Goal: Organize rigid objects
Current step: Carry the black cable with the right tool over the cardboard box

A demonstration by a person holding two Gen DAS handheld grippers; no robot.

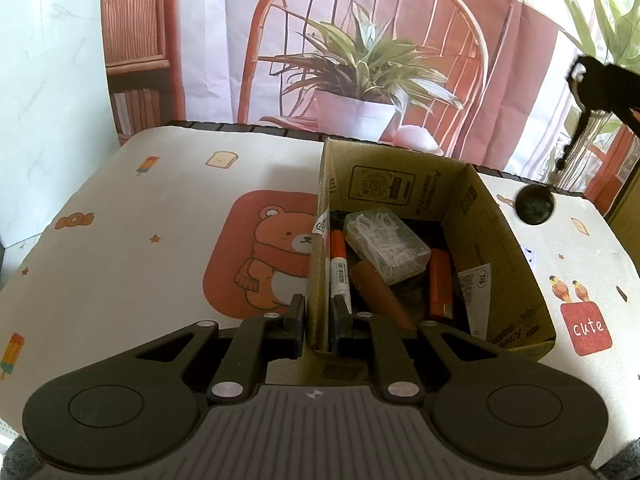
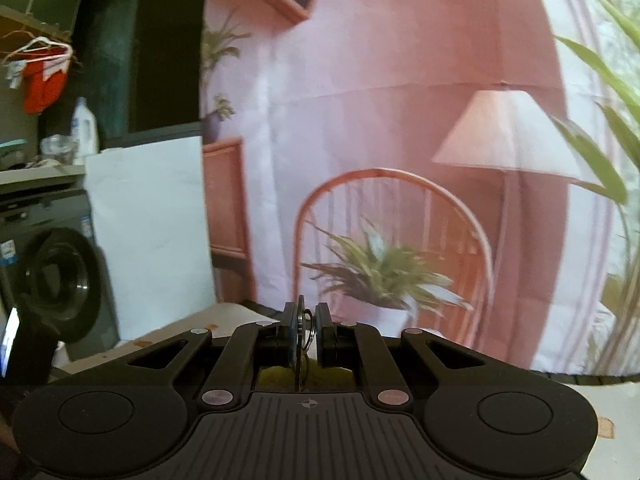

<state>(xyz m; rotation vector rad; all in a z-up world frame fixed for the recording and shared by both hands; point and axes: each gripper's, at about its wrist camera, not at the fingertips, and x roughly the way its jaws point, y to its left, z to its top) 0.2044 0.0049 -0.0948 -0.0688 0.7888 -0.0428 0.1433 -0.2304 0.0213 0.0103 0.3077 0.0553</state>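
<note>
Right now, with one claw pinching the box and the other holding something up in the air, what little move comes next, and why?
Probably the right claw should carry its key ring across until it hangs above the cardboard box. The left claw is shut on the box's near wall, steadying it. A marker and a lighter already lie inside, so the key ring likely joins them.

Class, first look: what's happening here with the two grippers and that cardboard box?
A person is sorting small items into a cardboard box on a cartoon-print table mat. The left gripper is clamped on the box's near wall, steadying it. The right gripper is shut on a keyring with a flat key, held up in the air. Already inside: a marker, a clear plastic case, an orange lighter.
</note>
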